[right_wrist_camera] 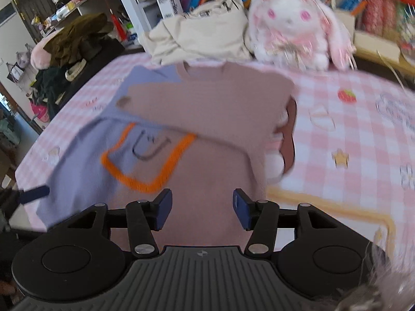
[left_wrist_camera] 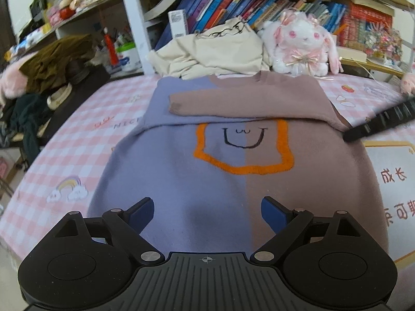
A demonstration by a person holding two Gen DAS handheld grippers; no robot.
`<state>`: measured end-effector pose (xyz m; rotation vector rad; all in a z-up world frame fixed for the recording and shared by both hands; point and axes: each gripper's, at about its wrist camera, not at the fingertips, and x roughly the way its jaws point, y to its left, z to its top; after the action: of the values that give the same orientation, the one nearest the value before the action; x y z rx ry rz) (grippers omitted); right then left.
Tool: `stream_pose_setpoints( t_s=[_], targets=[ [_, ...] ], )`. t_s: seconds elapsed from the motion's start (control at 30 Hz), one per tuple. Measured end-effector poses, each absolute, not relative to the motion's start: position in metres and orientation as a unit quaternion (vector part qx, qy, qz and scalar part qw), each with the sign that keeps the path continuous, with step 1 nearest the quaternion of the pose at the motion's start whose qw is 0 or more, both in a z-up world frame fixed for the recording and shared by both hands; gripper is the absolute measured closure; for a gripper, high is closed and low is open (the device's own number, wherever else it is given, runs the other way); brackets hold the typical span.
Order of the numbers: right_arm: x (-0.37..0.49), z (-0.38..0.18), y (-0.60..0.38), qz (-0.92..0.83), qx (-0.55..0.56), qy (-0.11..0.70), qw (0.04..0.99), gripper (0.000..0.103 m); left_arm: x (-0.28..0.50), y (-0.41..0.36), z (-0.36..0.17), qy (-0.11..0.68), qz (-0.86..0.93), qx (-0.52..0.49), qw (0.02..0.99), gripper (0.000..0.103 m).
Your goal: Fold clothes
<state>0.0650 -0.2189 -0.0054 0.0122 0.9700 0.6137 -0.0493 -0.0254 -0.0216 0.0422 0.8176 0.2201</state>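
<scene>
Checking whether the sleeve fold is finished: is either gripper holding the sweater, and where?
Nothing is held. The left gripper and right gripper both stand open above the sweater, pads clear of the fabric.

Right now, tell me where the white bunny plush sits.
The white bunny plush sits at the far edge of the bed, right of the cream garment pile, in front of the bookshelf, just beyond the sweater's collar.

Soft, even daylight on both views, no harsh glare. The left wrist view is crisp; the right wrist view smears with motion blur, worst on the plush rabbit [right_wrist_camera: 290,23]. Fisheye bends the edges, corners go black.
</scene>
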Motion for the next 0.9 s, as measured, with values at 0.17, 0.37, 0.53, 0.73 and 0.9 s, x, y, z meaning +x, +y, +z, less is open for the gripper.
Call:
stream_pose_setpoints(
  t_s=[0.17, 0.37, 0.53, 0.73, 0.9],
  targets=[
    [0.041, -0.023, -0.233, 0.287, 0.013, 0.488, 0.824, 0.048, -0.056, -0.025, -0.020, 0.402, 0.122, 0.017, 0.907, 0.011],
    [0.017, -0.029, -0.238, 0.258, 0.027, 0.505, 0.824, 0.037, -0.056, -0.017, -0.024, 0.406, 0.097, 0.018, 0.909, 0.010],
    [-0.001, -0.025, -0.231, 0.207, 0.050, 0.501, 0.839, 0.034, -0.058, -0.007, -0.023, 0.399, 0.054, 0.036, 0.915, 0.010],
    [-0.030, -0.025, -0.220, 0.146, 0.071, 0.500, 0.851, 0.031, -0.069, 0.023, -0.026, 0.401, 0.028, 0.045, 0.914, 0.005],
    [-0.058, -0.030, -0.210, 0.094, 0.103, 0.501, 0.854, 0.031, -0.078, 0.052, -0.028, 0.402, 0.004, 0.051, 0.914, 0.005]
  ],
)
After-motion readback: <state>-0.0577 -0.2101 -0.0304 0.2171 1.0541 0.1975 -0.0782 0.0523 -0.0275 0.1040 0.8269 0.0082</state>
